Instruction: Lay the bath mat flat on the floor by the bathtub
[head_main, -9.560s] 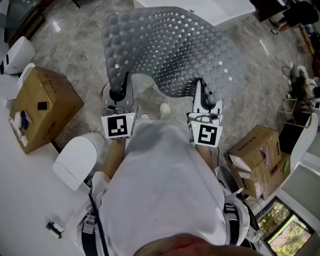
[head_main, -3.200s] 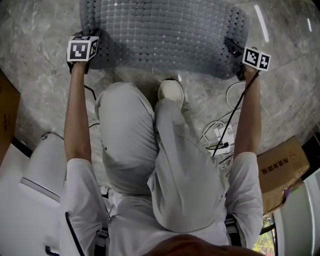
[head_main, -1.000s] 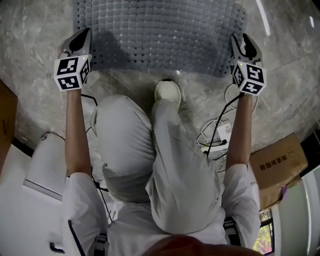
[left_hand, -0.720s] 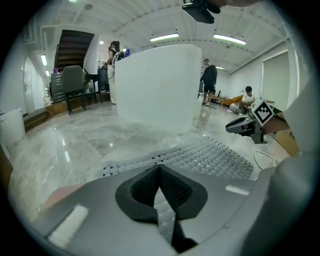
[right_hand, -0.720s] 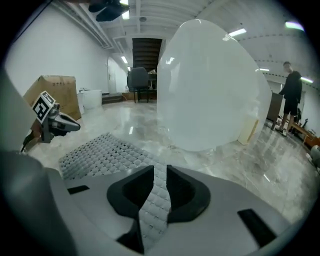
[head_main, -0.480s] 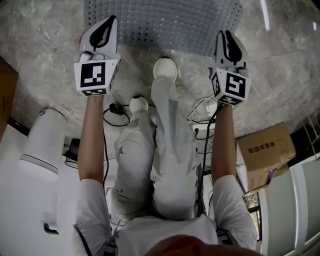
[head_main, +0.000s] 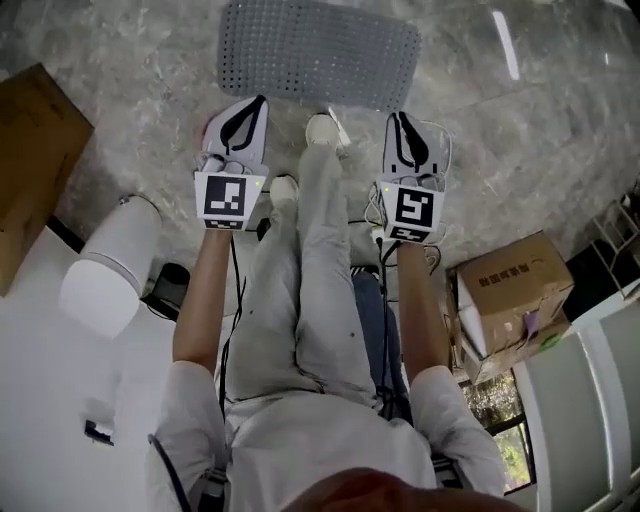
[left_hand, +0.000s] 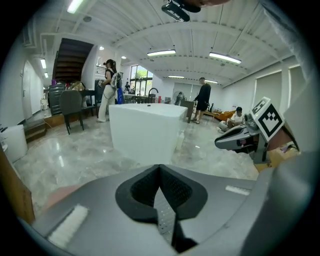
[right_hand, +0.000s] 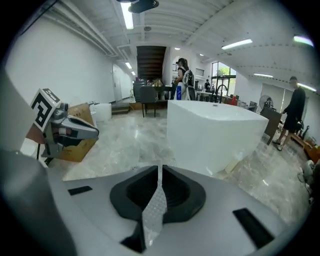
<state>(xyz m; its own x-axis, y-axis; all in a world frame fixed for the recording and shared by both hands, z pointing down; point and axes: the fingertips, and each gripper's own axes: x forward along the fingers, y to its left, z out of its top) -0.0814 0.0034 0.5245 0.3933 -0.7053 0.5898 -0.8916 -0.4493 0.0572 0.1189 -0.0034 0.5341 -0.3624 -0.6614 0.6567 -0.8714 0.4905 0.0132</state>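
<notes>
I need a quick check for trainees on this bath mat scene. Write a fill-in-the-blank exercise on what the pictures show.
1. The bath mat lies ___ on the marble floor.
2. The left gripper has its jaws ___, with nothing between them.
3. The brown box near the head view's right edge is made of ___.

Missing words: flat; shut; cardboard.

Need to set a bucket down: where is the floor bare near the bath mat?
Bare floor lies right of the bath mat, up to the carton, and left of it toward the cardboard box. Crowded below the mat: shoes and cables.
</notes>
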